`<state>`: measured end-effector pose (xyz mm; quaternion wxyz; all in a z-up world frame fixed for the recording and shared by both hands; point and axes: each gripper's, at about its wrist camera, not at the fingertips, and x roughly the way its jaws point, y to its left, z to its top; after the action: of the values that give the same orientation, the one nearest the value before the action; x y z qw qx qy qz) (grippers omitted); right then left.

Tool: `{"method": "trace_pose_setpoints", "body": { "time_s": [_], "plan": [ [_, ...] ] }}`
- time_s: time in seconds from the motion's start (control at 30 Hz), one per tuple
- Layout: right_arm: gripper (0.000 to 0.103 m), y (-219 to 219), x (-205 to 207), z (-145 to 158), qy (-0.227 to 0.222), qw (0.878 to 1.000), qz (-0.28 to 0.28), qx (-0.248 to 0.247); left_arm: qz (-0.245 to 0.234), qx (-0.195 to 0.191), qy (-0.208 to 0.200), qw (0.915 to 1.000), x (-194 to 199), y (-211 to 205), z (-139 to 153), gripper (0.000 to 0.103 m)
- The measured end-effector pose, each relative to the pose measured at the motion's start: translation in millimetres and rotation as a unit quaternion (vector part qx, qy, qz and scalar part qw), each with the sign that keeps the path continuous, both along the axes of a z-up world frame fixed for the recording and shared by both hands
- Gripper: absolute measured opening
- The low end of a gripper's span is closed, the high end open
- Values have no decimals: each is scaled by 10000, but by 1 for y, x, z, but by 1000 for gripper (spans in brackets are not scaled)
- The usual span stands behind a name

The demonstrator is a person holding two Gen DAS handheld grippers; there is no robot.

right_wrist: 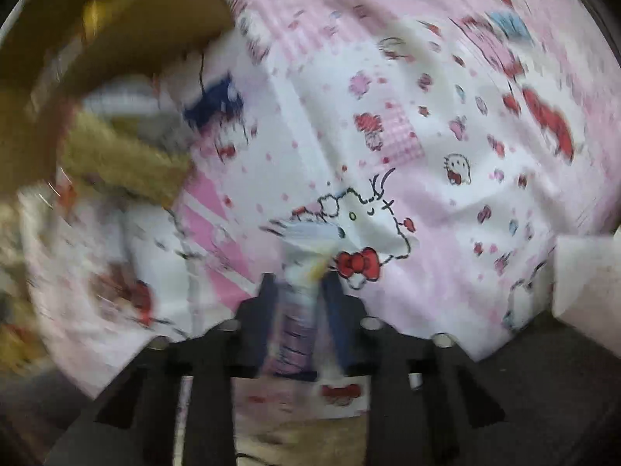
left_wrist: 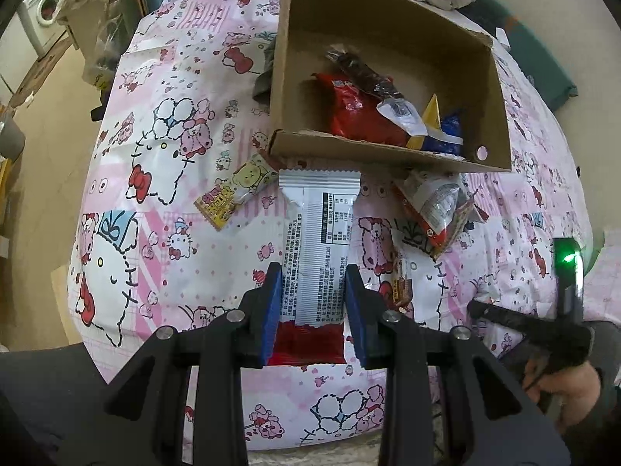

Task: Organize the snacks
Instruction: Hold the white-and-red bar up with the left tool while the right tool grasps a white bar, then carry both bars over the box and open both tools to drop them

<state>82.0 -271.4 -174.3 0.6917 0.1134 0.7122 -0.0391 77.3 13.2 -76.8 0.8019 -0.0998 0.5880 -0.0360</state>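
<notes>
My left gripper (left_wrist: 313, 291) is shut on a long silver-and-red snack packet (left_wrist: 316, 233) and holds it above the Hello Kitty cloth, its far end near the front wall of the cardboard box (left_wrist: 388, 157). The box holds a red bag (left_wrist: 355, 112), a dark packet (left_wrist: 365, 73) and a blue-yellow packet (left_wrist: 442, 132). A yellow cartoon packet (left_wrist: 236, 192) and a crumpled red-silver packet (left_wrist: 438, 206) lie on the cloth in front of the box. In the blurred right wrist view, my right gripper (right_wrist: 297, 291) is shut on a small pale packet (right_wrist: 299, 272).
The pink Hello Kitty cloth (left_wrist: 155, 194) covers the table. The right gripper's body with a green light (left_wrist: 568, 272) shows at the right in the left wrist view. A washing machine (left_wrist: 42, 15) stands far left. The box edge (right_wrist: 116, 31) shows blurred at upper left.
</notes>
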Motion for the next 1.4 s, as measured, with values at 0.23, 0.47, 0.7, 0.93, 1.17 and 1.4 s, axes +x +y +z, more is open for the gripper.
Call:
{"method": "trace_pose_setpoints", "body": {
  "time_s": [0.23,0.47,0.7,0.93,1.17,1.4],
  "plan": [
    [18,-5,-6,53,-1244,9904,-82,598,-92,-6,-483,9988,-6,-8,21,27],
    [18,-22,-4,128,-3010,9396,-207,1615,-106,8,-1459,9892,7,-10,68,28],
    [18,-8,31,174,-3787,9046,193,1950,-17,153,-1793,9837,48,-7,100,28],
    [19,-9,89,188,-3943,8928,259,2161,217,152,-1774,9838,97,-10,107,28],
    [19,1,131,152,-3448,9116,356,2211,217,206,-1659,9857,130,-25,85,28],
    [21,11,141,123,-3020,9247,357,2291,122,369,-1412,9892,143,-42,55,28]
  ]
}}
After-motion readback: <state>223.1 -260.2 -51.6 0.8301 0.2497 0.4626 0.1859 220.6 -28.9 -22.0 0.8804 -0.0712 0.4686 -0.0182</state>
